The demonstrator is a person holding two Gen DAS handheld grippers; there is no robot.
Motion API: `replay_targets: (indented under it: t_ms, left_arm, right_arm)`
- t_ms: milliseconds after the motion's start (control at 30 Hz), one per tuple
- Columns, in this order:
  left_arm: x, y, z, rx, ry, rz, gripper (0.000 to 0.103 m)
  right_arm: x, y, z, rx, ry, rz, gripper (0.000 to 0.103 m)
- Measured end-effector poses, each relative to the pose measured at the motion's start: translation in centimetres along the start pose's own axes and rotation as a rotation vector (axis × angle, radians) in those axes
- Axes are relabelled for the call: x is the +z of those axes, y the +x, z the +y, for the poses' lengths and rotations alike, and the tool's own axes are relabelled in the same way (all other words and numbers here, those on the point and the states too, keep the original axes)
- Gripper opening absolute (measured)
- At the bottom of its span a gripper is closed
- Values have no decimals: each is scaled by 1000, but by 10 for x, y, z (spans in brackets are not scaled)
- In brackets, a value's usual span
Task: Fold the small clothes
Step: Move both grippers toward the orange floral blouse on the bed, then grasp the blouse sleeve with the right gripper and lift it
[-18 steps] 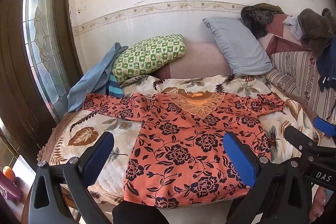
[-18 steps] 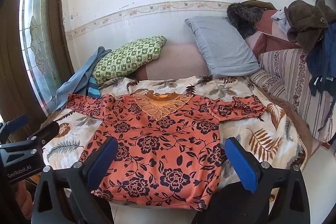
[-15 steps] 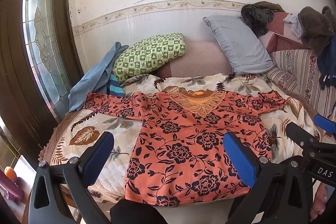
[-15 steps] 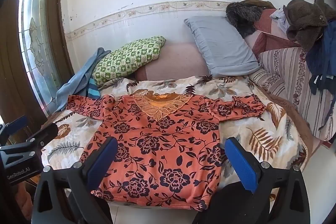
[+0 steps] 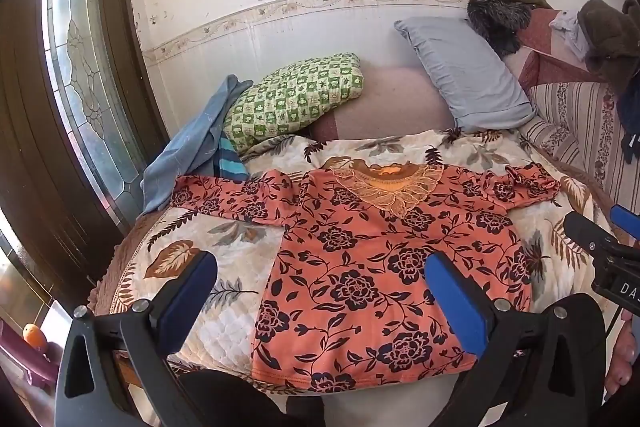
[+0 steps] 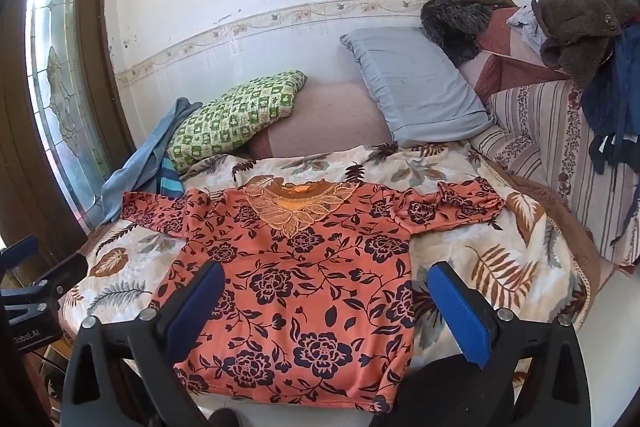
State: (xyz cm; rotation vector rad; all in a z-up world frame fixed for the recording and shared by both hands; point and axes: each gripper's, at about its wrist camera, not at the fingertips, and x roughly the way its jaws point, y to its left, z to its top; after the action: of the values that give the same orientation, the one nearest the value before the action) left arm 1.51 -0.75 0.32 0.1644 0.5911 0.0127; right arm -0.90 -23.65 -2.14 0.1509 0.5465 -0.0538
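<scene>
Both my grippers, left gripper (image 5: 320, 301) and right gripper (image 6: 326, 301), gape empty above the hem of the orange black-flowered long-sleeved blouse (image 5: 384, 259), collar pointing away, sleeves spread sideways on the leaf-print quilted bed (image 5: 224, 255).

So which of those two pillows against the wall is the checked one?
The green-and-white checked pillow, lying left beside the blue cloth. The other, the plain grey-blue pillow, leans further right.

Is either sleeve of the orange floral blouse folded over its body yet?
No, the orange floral blouse lies flat with both sleeves spread outward on the leaf-print bedspread.
</scene>
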Motion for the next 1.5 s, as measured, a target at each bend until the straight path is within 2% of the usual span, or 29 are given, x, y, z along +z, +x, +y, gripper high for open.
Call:
replay_targets:
  t_ms: [200, 300, 367, 467, 533, 600, 667, 733, 800, 833, 933, 1033, 1167, 1267, 1400, 1433, 1500]
  left_arm:
    - [29, 33, 2, -27, -27, 6, 103]
    - [60, 50, 5, -26, -70, -45, 103]
    - [91, 51, 12, 7, -127, -152, 103]
    - [124, 48, 19, 96, -220, -392, 103]
    - [135, 65, 20, 130, -263, -453, 103]
    - [142, 102, 16, 105, -263, -396, 103]
    - [140, 153, 4, 45, -236, -236, 103]
    - [124, 206, -13, -5, -191, -48, 103]
    - [101, 253, -28, -15, -150, 110, 103]
    - [86, 269, -33, -9, -140, 154, 103]
    - [58, 307, -37, 7, -140, 234, 103]
    - [47, 338, -33, -19, -155, 307, 103]
    - [37, 369, -33, 6, -139, 333, 103]
    - [35, 382, -33, -21, -147, 369, 103]
    - [37, 389, -38, -49, -167, 394, 103]
    - [36, 390, -40, -62, -171, 398, 103]
    - [36, 392, -42, -85, -182, 402, 103]
  right_arm:
    - [11, 12, -29, -74, 14, -23, 103]
    - [19, 23, -60, -152, 34, -40, 103]
    - [25, 36, -85, -199, 58, -41, 103]
    - [36, 64, -120, -258, 100, -24, 103]
    - [44, 86, -137, -275, 124, -16, 103]
    - [53, 114, -150, -257, 135, -2, 103]
    - [59, 148, -157, -246, 133, 18, 103]
    - [61, 189, -162, -244, 116, 63, 103]
    - [59, 233, -170, -248, 99, 129, 103]
    - [57, 255, -175, -258, 89, 164, 102]
    - [50, 312, -192, -342, 33, 256, 101]
    - [43, 351, -215, -428, -5, 323, 96]
    - [35, 381, -234, -451, -21, 380, 91]
    - [32, 401, -237, -470, -87, 432, 86]
    - [39, 417, -239, -474, -110, 410, 84]
    - [41, 421, -240, -476, -114, 405, 80]
    - [43, 426, -245, -471, -97, 399, 57]
